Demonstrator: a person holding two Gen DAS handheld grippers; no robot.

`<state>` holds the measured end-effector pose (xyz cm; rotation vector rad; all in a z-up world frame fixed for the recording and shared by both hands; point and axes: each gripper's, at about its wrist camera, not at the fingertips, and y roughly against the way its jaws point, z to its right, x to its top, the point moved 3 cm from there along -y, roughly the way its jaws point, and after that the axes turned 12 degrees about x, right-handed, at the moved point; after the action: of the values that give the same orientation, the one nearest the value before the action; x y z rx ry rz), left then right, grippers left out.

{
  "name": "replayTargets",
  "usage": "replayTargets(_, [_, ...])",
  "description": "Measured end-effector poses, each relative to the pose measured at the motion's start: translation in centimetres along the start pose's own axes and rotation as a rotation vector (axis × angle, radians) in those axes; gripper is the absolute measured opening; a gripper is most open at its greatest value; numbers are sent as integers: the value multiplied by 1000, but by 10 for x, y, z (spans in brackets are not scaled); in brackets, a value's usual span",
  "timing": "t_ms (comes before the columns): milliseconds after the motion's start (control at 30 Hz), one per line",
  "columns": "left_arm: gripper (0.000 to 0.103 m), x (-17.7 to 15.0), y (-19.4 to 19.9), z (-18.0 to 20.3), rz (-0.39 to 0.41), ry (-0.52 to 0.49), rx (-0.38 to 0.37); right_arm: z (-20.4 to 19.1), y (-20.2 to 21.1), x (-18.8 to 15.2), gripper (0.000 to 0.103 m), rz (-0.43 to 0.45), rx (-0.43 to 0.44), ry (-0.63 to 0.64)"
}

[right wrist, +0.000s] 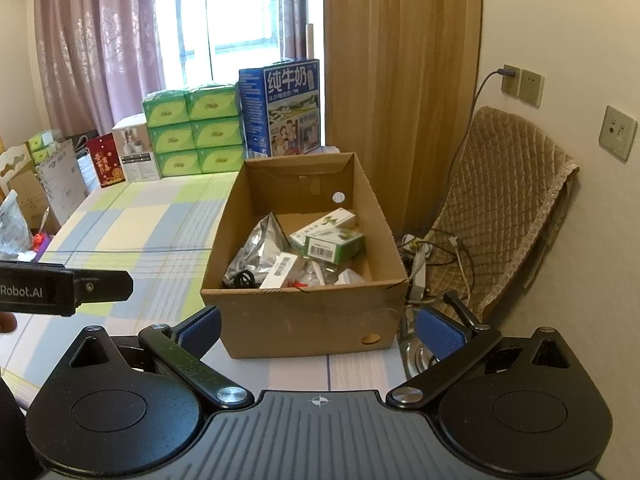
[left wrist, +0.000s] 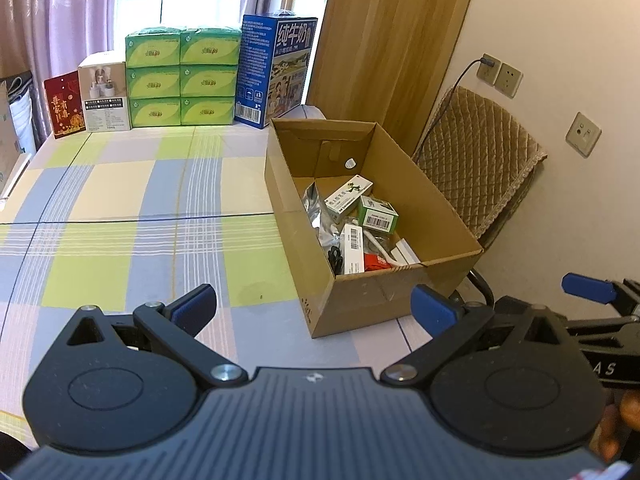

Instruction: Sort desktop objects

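An open cardboard box (left wrist: 360, 300) (right wrist: 304, 320) stands on the checked tablecloth (left wrist: 140, 208) (right wrist: 140, 232) near the table's right edge. Inside lie several small items: green-and-white cartons (left wrist: 378, 214) (right wrist: 334, 246), a white barcode box (left wrist: 354, 250) (right wrist: 282, 270), silver foil bags (right wrist: 260, 248) and a black cable. My left gripper (left wrist: 316, 312) hovers open and empty in front of the box's near left corner. My right gripper (right wrist: 320, 330) is open and empty too, facing the box's near wall. The right gripper's blue pad (left wrist: 588, 286) shows at the left wrist view's right edge.
Stacked green tissue boxes (left wrist: 180, 80) (right wrist: 194, 136), a blue milk carton (left wrist: 276, 68) (right wrist: 282, 108), a white box (left wrist: 105, 96) and a red packet (left wrist: 64, 104) line the table's far edge. A quilted chair (left wrist: 476, 176) (right wrist: 500, 208) with cables stands right of the table by the wall.
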<state>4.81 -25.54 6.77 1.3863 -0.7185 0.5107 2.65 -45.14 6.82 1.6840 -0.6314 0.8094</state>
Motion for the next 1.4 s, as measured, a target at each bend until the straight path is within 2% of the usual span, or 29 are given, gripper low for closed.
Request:
replayTargets(400, [102,-7,-1,5,-11,-17,26,1,3,-2,101,-9,-1,-7])
replayTargets(1400, [102,-13,-6,9,-26,-32,32,7,3,-9,101,-20,3,-28])
